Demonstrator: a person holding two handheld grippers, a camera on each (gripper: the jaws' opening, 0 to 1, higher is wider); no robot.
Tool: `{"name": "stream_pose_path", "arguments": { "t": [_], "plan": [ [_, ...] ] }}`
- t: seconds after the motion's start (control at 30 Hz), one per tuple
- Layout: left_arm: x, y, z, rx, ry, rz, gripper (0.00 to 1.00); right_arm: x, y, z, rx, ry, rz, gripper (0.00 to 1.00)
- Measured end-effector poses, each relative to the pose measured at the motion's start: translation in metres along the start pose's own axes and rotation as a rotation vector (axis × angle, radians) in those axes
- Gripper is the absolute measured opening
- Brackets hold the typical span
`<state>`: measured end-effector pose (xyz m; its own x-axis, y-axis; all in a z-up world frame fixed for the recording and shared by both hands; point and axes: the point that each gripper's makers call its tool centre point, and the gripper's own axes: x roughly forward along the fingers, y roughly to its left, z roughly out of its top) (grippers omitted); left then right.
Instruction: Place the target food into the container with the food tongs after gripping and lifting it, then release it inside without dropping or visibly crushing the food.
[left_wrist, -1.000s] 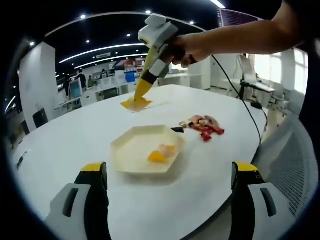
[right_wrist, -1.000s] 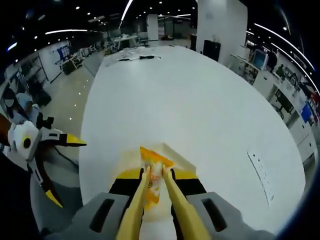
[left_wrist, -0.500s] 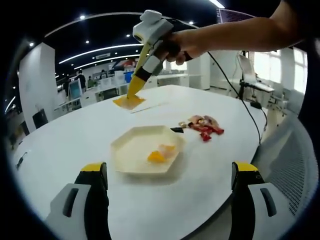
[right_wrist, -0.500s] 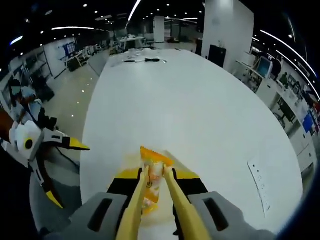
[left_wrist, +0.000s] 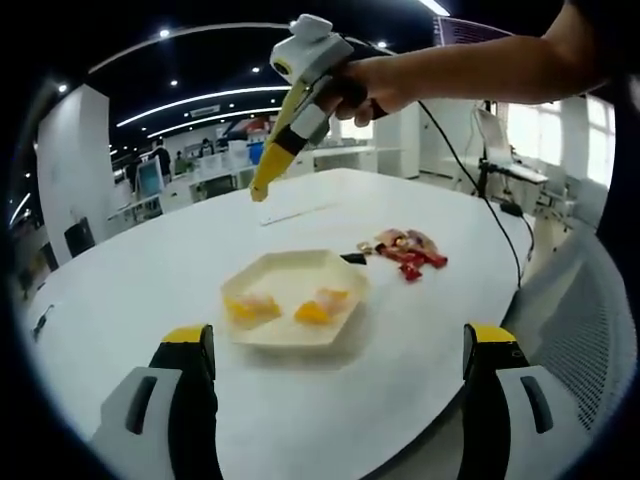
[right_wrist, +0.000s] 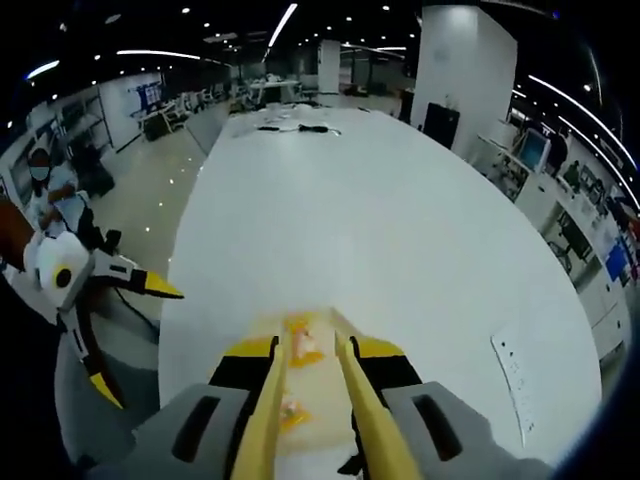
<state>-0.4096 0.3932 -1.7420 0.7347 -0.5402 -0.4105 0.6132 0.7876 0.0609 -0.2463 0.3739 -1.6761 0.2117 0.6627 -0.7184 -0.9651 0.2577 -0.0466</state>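
Note:
A cream hexagonal plate (left_wrist: 300, 272) lies on the white table with two orange food packets in it, one on the left (left_wrist: 250, 308) and one nearer the middle (left_wrist: 320, 305). Above and behind it, a hand holds my right gripper (left_wrist: 305, 112), shut on yellow food tongs (left_wrist: 262, 185) whose tips are empty. In the right gripper view my right gripper (right_wrist: 312, 352) looks down along the tongs (right_wrist: 272, 400), slightly parted, at the plate (right_wrist: 262, 328) and both packets (right_wrist: 305, 342) (right_wrist: 290, 410). My left gripper (left_wrist: 340, 335) is wide open and empty in front of the plate.
Red and brown snack packets (left_wrist: 408, 250) lie right of the plate. A white sheet (left_wrist: 295, 212) rests further back, also seen as a paper (right_wrist: 525, 380). My left gripper (right_wrist: 135, 345) hangs off the table's edge. A black cable (left_wrist: 470, 180) trails across the table.
The orange packet held in the tongs has been let go and now lies in the plate's left side. The tongs tips have parted and stand empty above.

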Motion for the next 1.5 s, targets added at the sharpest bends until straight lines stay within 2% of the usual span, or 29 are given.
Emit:
{"name": "stream_pose_path", "arguments": {
  "t": [0.17,0.37,0.43,0.57,0.8,1.1,1.27,1.5],
  "plan": [
    [0.000,-0.001,-0.001,0.000,0.004,-0.005,0.99,-0.003,-0.005,-0.001,-0.032,-0.008,-0.027,0.27],
    [0.000,-0.001,-0.001,0.014,0.009,-0.003,0.99,-0.007,-0.006,0.000,-0.022,-0.025,-0.023,0.27],
    [0.000,-0.003,-0.002,0.024,0.011,-0.014,0.99,-0.008,-0.004,-0.002,-0.047,-0.012,-0.014,0.27],
    [0.000,-0.002,0.000,0.021,0.003,-0.010,0.99,-0.011,-0.004,-0.007,-0.043,-0.007,-0.011,0.27],
    [0.000,-0.003,0.000,0.028,0.000,-0.009,0.99,-0.017,-0.004,-0.021,-0.050,0.012,-0.006,0.27],
    [0.000,-0.002,0.002,0.013,-0.006,-0.005,0.99,-0.031,-0.015,-0.045,-0.007,0.022,-0.032,0.27],
    [0.001,-0.003,0.000,0.013,-0.001,-0.010,0.99,-0.039,-0.018,-0.054,0.002,0.000,-0.033,0.27],
    [0.001,-0.004,-0.001,0.015,0.003,-0.013,0.99,-0.052,-0.028,-0.068,0.016,-0.017,-0.070,0.27]
  ]
}}
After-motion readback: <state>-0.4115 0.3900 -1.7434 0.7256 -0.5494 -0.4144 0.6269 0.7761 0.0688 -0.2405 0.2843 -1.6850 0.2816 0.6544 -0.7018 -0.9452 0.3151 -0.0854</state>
